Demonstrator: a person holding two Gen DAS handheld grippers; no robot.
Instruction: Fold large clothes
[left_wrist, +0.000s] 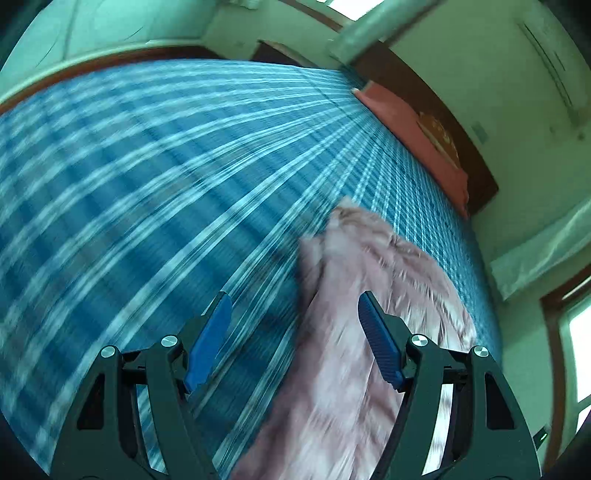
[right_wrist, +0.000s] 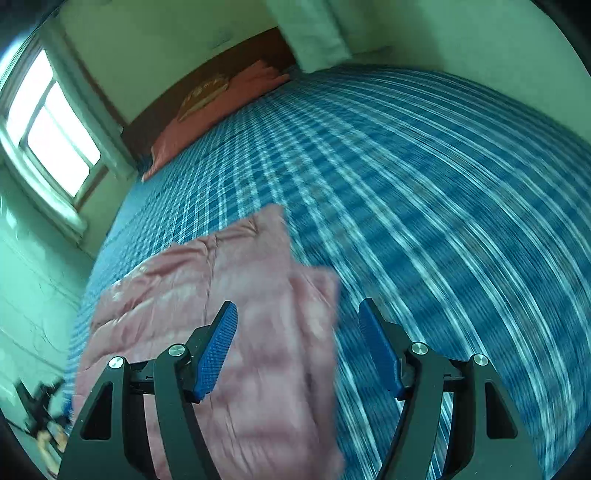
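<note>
A pink padded garment lies partly folded on a bed with a blue plaid sheet. In the left wrist view it lies below and to the right, and my left gripper is open and empty above its left edge. In the right wrist view the garment lies below and to the left, and my right gripper is open and empty above its right edge. Both views are motion-blurred.
A red pillow lies at the head of the bed against a dark wooden headboard; the pillow also shows in the right wrist view. A window is on the wall beside the bed. The plaid sheet stretches wide beyond the garment.
</note>
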